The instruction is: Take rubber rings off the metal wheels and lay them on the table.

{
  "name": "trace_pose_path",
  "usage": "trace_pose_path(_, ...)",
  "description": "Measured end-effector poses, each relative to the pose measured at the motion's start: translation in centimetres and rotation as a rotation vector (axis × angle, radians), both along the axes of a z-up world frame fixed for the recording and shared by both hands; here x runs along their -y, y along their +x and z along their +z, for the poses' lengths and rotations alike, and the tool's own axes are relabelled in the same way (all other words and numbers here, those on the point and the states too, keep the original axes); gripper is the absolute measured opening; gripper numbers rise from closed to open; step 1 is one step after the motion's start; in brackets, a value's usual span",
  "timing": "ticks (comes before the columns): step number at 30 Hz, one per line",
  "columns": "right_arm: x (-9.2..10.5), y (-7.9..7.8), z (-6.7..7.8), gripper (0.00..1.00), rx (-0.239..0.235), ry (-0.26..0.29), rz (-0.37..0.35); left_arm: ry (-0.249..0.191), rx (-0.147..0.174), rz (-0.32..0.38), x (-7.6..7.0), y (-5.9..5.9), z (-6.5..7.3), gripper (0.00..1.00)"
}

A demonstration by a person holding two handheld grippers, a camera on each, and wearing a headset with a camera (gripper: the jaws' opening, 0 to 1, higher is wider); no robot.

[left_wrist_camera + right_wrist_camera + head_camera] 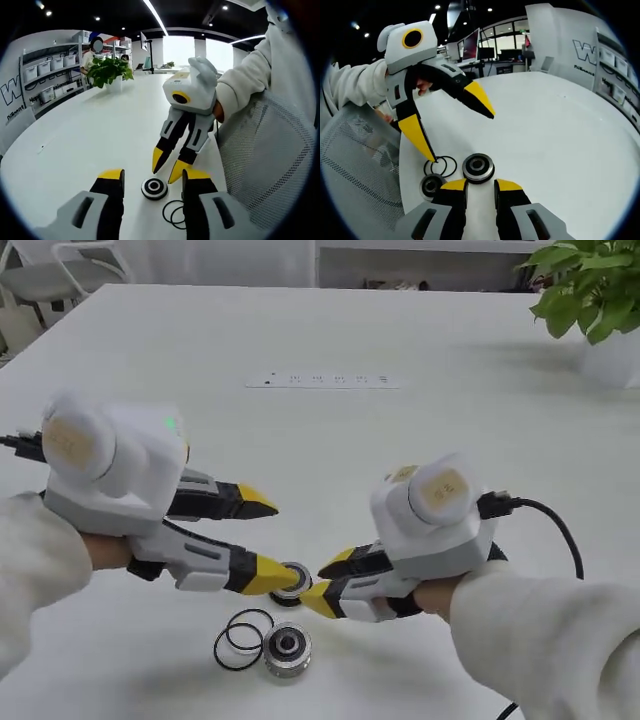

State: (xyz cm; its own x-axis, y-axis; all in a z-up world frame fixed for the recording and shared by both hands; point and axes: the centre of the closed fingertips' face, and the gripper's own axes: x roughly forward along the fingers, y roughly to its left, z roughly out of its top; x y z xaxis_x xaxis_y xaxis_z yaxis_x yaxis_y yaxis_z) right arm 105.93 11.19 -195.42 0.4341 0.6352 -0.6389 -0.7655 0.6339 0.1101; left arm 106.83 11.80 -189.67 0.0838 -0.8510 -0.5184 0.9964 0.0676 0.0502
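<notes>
While my left gripper (283, 545) gapes wide, my right gripper (313, 586) stands slightly spread at a wheel (478, 167); rings (243, 637) lie nearby.

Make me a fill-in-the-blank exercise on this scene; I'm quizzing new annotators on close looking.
1. The table holds ___ metal wheels.
2. Beside one of them lie ___ loose black rubber rings.
3. The left gripper has its jaws wide ___.
Missing words: two; two; open.

Head view overhead; gripper views facing, sharing wheel (154, 188).
</notes>
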Motion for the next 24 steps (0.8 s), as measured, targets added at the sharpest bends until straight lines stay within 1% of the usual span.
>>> trace_pose_path(2, 0.0, 0.0, -0.2, 0.18, -0.002, -0.004, 0.005, 0.014, 0.004, -0.009, 0.1, -0.1, -0.8, 0.36)
trace_pose_path(4, -0.1, 0.0, -0.2, 0.18, 0.0, -0.005, 0.008, 0.024, 0.014, -0.005, 0.1, 0.1, -1.4, 0.32)
trace_pose_path(5, -0.1, 0.1, -0.3, 0.18, -0.001, -0.004, 0.008, 0.025, 0.012, 0.0, 0.0, 0.3, -1.5, 0.31)
trace_pose_path(8, -0.2, 0.1, -0.5, 0.18, -0.003, -0.008, 0.014, 0.018, -0.009, 0.02, 0.2, 0.6, -1.9, 0.27)
trace_pose_path(10, -0.2, 0.2, -0.6, 0.18, -0.002, -0.01, 0.015, 0.014, -0.012, 0.027, 0.3, 0.6, -2.2, 0.26)
trace_pose_path(11, -0.2, 0.2, -0.6, 0.18, -0.003, -0.007, 0.014, 0.012, -0.016, 0.031, 0.4, 0.6, -2.3, 0.25)
trace_pose_path(13, -0.2, 0.2, -0.6, 0.18, -0.005, -0.006, 0.013, 0.01, -0.037, 0.035, 0.6, 0.5, -2.7, 0.22)
trace_pose_path(14, -0.2, 0.2, -0.7, 0.18, -0.005, -0.006, 0.014, 0.008, -0.041, 0.034, 0.7, 0.4, -2.9, 0.21)
trace_pose_path(18, -0.4, 0.1, -0.6, 0.19, -0.004, 0.003, 0.018, 0.038, -0.037, 0.019, 0.6, -0.1, -4.0, 0.16)
trace_pose_path(19, -0.5, 0.1, -0.6, 0.19, -0.005, 0.003, 0.02, 0.041, -0.039, 0.02, 0.5, -0.1, -4.1, 0.16)
trace_pose_path(21, -0.5, 0.0, -0.7, 0.19, -0.005, -0.003, 0.025, 0.03, -0.054, 0.033, 0.5, -0.1, -4.0, 0.16)
trace_pose_path(22, -0.6, 0.0, -0.7, 0.19, -0.004, -0.004, 0.026, 0.028, -0.057, 0.039, 0.5, 0.0, -4.1, 0.15)
trace_pose_path(24, -0.7, 0.1, -0.6, 0.2, 0.0, 0.003, 0.024, 0.042, -0.045, 0.045, 0.2, 0.3, -4.3, 0.13)
